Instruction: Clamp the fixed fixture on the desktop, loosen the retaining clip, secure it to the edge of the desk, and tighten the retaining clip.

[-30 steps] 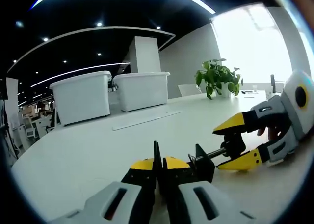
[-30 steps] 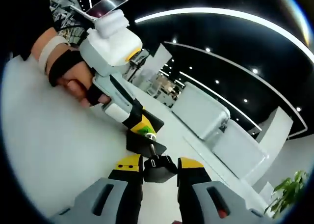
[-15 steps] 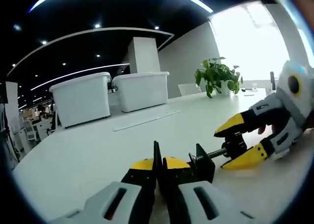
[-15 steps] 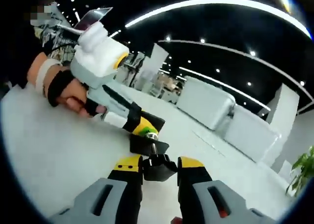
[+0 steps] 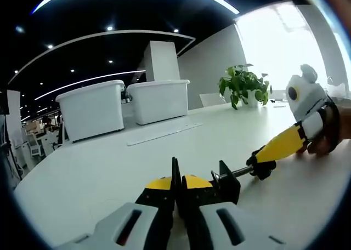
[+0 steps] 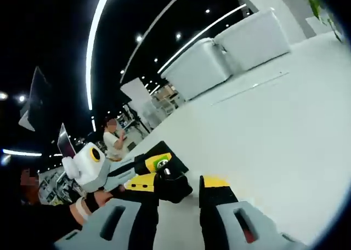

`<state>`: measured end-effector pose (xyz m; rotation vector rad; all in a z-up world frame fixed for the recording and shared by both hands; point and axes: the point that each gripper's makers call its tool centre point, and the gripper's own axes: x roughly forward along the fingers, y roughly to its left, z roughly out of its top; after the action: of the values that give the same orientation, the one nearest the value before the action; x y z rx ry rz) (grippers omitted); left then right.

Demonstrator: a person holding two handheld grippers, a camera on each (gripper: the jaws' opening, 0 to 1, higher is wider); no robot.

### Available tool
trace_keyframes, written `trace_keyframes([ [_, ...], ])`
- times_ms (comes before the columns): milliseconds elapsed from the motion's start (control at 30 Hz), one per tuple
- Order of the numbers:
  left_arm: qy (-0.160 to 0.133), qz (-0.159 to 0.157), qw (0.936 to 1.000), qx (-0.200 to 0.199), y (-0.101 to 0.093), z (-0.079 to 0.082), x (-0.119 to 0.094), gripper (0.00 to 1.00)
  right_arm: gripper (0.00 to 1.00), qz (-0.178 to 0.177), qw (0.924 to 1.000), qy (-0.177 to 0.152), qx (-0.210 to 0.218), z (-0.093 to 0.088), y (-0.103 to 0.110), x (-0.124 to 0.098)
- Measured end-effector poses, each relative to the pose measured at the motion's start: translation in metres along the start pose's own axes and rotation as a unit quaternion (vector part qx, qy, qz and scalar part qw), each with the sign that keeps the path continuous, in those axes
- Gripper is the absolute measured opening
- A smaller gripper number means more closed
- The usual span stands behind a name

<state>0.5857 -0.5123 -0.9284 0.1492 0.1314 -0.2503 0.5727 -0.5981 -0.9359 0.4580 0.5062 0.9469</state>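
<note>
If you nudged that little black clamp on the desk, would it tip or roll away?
Probably neither: the left tongs pinch the black clamp flat against the desk. It looks rigid. Its knob seems round, so loose it might roll.

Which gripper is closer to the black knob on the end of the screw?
Right. The right gripper is closed on the black knob; the left gripper grips the clamp body at the screw's other end.
</note>
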Motion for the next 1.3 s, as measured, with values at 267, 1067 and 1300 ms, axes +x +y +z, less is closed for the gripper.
trace_keyframes([
  [267,0.001,0.004,1.0000,0.001,0.000,0.000,-0.001,0.06,0.21,-0.012,0.9989,0.011,0.045,0.000,-0.003,0.005],
  [1067,0.001,0.005,1.0000,-0.001,0.000,0.001,-0.003,0.06,0.19,-0.064,0.8232,-0.049,-0.562,0.003,0.028,0.001],
  [1300,0.001,0.005,1.0000,-0.002,0.001,0.000,-0.002,0.06,0.19,-0.084,0.7614,-0.051,-0.641,0.000,0.030,0.002],
])
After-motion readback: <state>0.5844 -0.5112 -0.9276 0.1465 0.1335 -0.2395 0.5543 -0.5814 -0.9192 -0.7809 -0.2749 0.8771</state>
